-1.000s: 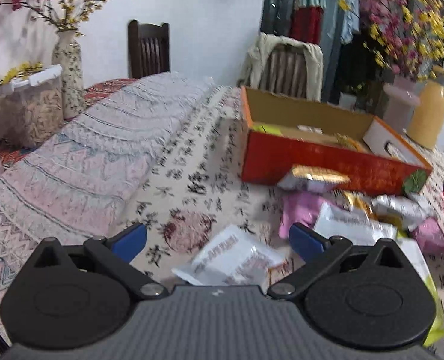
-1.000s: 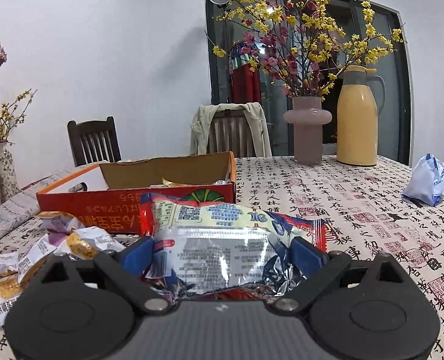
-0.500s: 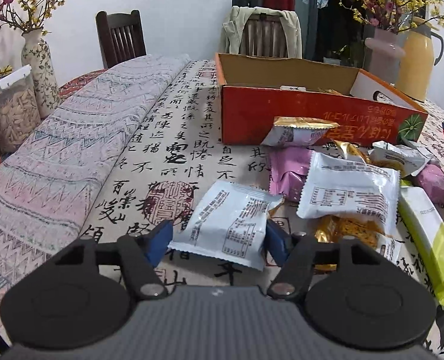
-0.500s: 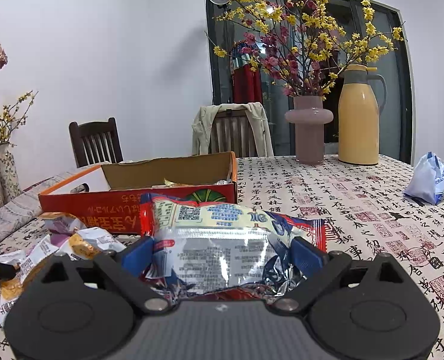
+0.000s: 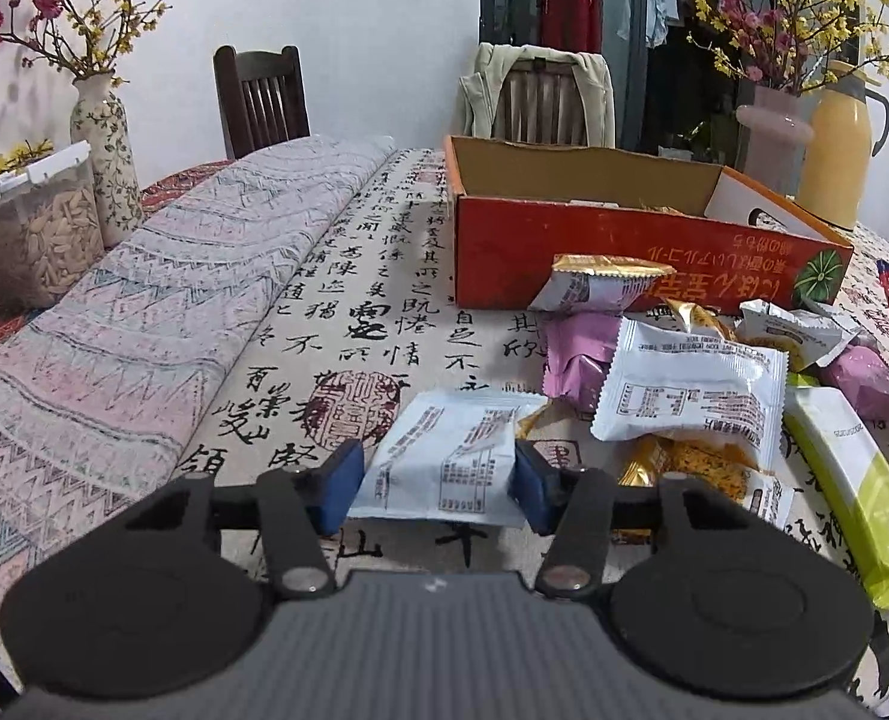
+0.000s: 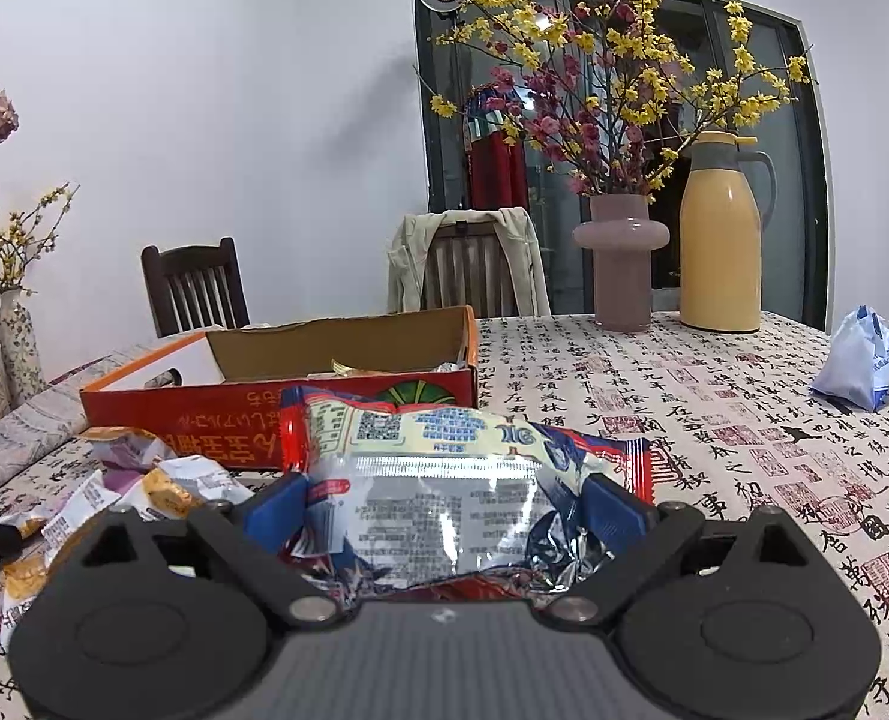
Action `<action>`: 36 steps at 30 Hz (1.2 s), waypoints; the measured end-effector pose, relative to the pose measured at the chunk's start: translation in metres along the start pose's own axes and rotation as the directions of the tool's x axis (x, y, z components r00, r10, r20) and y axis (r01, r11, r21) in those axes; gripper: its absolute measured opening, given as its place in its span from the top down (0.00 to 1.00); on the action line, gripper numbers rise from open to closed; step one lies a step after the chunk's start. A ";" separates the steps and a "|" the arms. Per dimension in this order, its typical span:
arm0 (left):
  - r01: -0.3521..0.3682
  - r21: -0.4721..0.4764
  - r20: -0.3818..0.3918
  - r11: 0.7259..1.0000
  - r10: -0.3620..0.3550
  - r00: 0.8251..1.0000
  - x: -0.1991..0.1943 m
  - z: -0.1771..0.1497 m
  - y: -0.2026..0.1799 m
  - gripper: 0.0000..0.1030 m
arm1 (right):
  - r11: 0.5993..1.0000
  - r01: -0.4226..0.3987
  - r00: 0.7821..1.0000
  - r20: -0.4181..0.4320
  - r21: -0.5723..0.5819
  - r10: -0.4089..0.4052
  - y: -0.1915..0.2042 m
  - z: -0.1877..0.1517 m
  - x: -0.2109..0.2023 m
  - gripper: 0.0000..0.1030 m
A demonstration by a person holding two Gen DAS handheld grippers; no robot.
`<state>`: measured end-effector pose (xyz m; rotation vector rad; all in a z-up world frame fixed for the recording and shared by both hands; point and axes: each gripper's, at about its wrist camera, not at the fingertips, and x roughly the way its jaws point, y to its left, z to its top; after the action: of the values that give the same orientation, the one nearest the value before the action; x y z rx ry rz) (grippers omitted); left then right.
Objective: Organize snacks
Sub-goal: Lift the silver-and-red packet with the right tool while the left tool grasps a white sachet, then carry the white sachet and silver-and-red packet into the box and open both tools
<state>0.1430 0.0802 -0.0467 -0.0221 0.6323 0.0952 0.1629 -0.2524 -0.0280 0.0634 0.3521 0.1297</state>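
While its jaws are closing, the left claw (image 5: 435, 483) has a white snack packet (image 5: 444, 459) between its blue pads (image 5: 339, 486), which touch the packet's two sides as it lies on the patterned tablecloth (image 5: 348, 324). Just right of it sits a heap of other packets (image 5: 693, 387), with the red cardboard box (image 5: 624, 252) behind. The right claw (image 6: 444, 516) is clenched on a crinkled foil packet (image 6: 444, 480), held in front of that box (image 6: 264, 414).
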 end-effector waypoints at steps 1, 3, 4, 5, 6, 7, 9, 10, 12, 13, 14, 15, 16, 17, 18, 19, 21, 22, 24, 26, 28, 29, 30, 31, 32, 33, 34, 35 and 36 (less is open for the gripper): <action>0.001 0.000 0.003 1.000 -0.001 1.000 -0.001 0.000 0.000 0.47 | 1.000 -0.001 1.000 -0.001 -0.001 0.001 0.000 0.000 0.000 0.05; 0.004 -0.002 0.002 1.000 -0.004 1.000 -0.001 0.000 0.001 0.47 | 1.000 0.000 1.000 -0.003 -0.002 0.000 0.000 0.000 0.000 0.05; 0.007 -0.005 0.000 1.000 -0.007 1.000 -0.001 0.000 0.001 0.47 | 1.000 0.000 1.000 -0.003 -0.002 0.000 0.000 0.000 0.000 0.05; 0.012 -0.011 -0.001 1.000 -0.012 1.000 -0.001 0.000 0.002 0.46 | 1.000 0.000 1.000 -0.004 -0.002 0.000 0.001 0.000 0.000 0.05; 0.014 -0.016 -0.002 1.000 -0.014 1.000 -0.001 0.000 0.003 0.45 | 1.000 0.000 1.000 -0.004 -0.002 0.000 0.001 0.000 0.000 0.05; 0.015 -0.022 -0.005 1.000 -0.015 1.000 0.000 0.001 0.003 0.38 | 1.000 0.000 1.000 -0.004 -0.002 0.000 0.001 0.000 0.000 0.05; 0.011 -0.031 -0.004 0.999 -0.012 1.000 0.003 0.003 0.004 0.28 | 1.000 0.001 1.000 -0.004 -0.002 -0.001 0.001 0.000 0.000 0.05; 0.011 -0.031 -0.008 0.999 -0.011 1.000 0.006 0.004 0.003 0.26 | 1.000 0.000 1.000 -0.005 0.000 0.000 0.000 0.000 0.001 0.05; 0.004 -0.041 -0.031 0.999 -0.006 0.999 0.013 0.006 0.003 0.26 | 1.000 -0.002 1.000 -0.005 0.000 0.002 0.000 0.000 0.001 0.05; 0.005 -0.048 -0.045 0.999 -0.007 0.999 0.016 0.005 0.003 0.26 | 1.000 -0.003 1.000 -0.005 0.000 0.003 0.000 0.000 0.000 0.05; -0.002 -0.044 -0.038 0.999 0.000 0.999 0.016 0.004 0.003 0.28 | 1.000 -0.005 1.000 -0.005 0.000 0.005 -0.001 0.000 0.001 0.05; -0.005 -0.045 -0.036 0.999 0.004 0.999 0.016 0.004 0.002 0.30 | 1.000 -0.007 1.000 -0.005 0.001 0.007 -0.001 0.000 0.001 0.05; -0.001 -0.049 -0.031 0.999 -0.001 1.000 0.015 0.003 0.002 0.42 | 1.000 -0.009 1.000 -0.004 0.001 0.009 -0.001 0.000 0.000 0.05; 0.002 -0.055 -0.025 0.999 -0.003 1.000 0.013 0.003 0.003 0.49 | 1.000 -0.010 1.000 -0.004 0.001 0.010 -0.002 0.000 0.000 0.05; 0.000 -0.062 -0.021 0.998 -0.001 1.000 0.011 0.003 0.003 0.49 | 1.000 -0.012 1.000 -0.004 0.000 0.012 -0.001 0.000 0.000 0.05; -0.005 -0.064 -0.015 0.998 0.004 1.000 0.009 0.003 0.004 0.50 | 1.000 -0.012 1.000 -0.004 0.000 0.012 -0.002 0.000 0.001 0.05; -0.011 -0.054 0.003 0.998 0.011 1.000 0.006 0.002 0.002 0.50 | 1.000 -0.012 1.000 -0.002 -0.001 0.012 -0.001 0.000 0.000 0.05; -0.010 -0.050 0.010 0.999 0.011 1.000 0.004 0.002 0.002 0.50 | 1.000 -0.012 1.000 -0.001 -0.001 0.012 -0.001 0.000 0.000 0.05; -0.008 -0.049 0.028 0.999 0.009 1.000 0.000 0.004 0.001 0.50 | 1.000 -0.014 1.000 0.003 -0.003 0.014 -0.001 0.000 -0.001 0.05; -0.008 -0.047 0.051 0.999 0.011 0.999 -0.005 0.007 0.000 0.50 | 1.000 -0.021 1.000 0.005 -0.015 0.021 0.001 0.000 -0.002 0.05; -0.005 -0.045 0.080 0.999 0.009 0.997 -0.011 0.013 -0.002 0.50 | 0.999 -0.016 1.000 0.006 -0.037 0.016 0.004 0.000 -0.003 0.05; -0.004 -0.044 0.093 0.999 0.008 0.996 -0.013 0.016 -0.003 0.50 | 0.999 -0.016 1.000 0.005 -0.048 0.017 0.006 0.001 -0.003 0.05; -0.003 -0.042 0.107 0.999 0.007 0.994 -0.015 0.020 -0.004 0.50 | 0.998 -0.019 1.000 0.010 -0.057 0.020 0.009 0.003 -0.005 0.05; -0.001 -0.041 0.121 0.999 0.006 0.993 -0.017 0.025 -0.005 0.50 | 0.998 -0.026 0.999 0.018 -0.064 0.027 0.011 0.006 -0.006 0.05; 0.001 -0.040 0.133 0.999 0.004 0.991 -0.018 0.030 -0.007 0.50 | 0.997 -0.033 0.999 0.030 -0.072 0.035 0.014 0.010 -0.008 0.05; 0.003 -0.039 0.145 0.999 0.002 0.989 -0.018 0.035 -0.009 0.50 | 0.996 -0.038 0.998 0.044 -0.080 0.042 0.016 0.014 -0.010 0.05; 0.007 -0.039 0.157 0.999 0.000 0.988 -0.019 0.040 -0.011 0.50 | 0.995 -0.043 0.997 0.056 -0.087 0.048 0.019 0.018 -0.011 0.05; 0.012 -0.039 0.167 0.999 -0.005 0.986 -0.020 0.045 -0.013 0.50 | 0.994 -0.049 0.996 0.067 -0.095 0.055 0.022 0.023 -0.011 0.05; 0.017 -0.038 0.176 0.999 -0.010 0.984 -0.020 0.049 -0.015 0.50 | 0.993 -0.052 0.995 0.075 -0.103 0.060 0.025 0.027 -0.011 0.05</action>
<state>0.1570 0.0659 0.0046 -0.0550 0.4534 0.0950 0.1598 -0.2306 0.0034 -0.0215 0.2660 0.1994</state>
